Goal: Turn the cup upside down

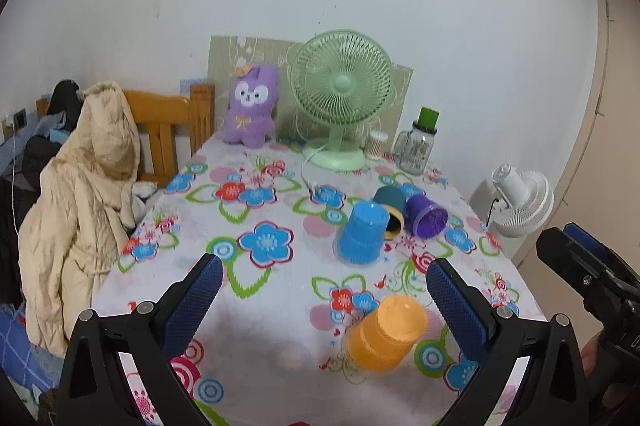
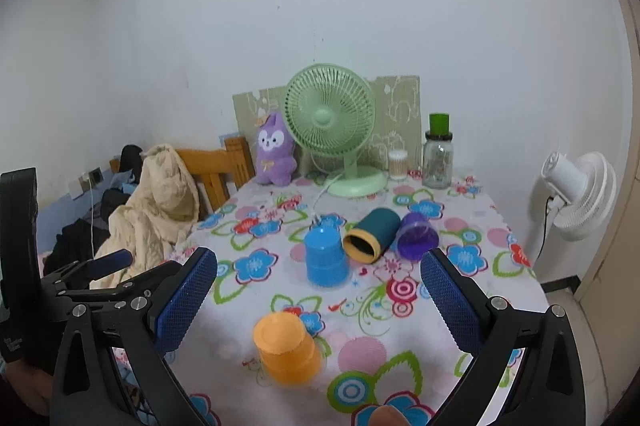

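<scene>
An orange cup (image 1: 386,334) stands upside down on the flowered tablecloth (image 1: 260,290), near the front; it also shows in the right wrist view (image 2: 286,348). A blue cup (image 1: 362,232) (image 2: 325,258) stands upside down further back. A dark teal cup with a yellow rim (image 1: 390,212) (image 2: 372,234) and a purple cup (image 1: 426,216) (image 2: 416,236) lie on their sides behind it. My left gripper (image 1: 324,302) is open and empty above the table's front. My right gripper (image 2: 318,300) is open and empty, with the orange cup below between its fingers.
A green desk fan (image 1: 340,94), a purple plush toy (image 1: 250,106), a glass jar with a green lid (image 1: 418,142) and a cotton swab pot (image 1: 378,144) stand at the back. A chair with a beige jacket (image 1: 80,202) is left; a white fan (image 1: 520,202) right.
</scene>
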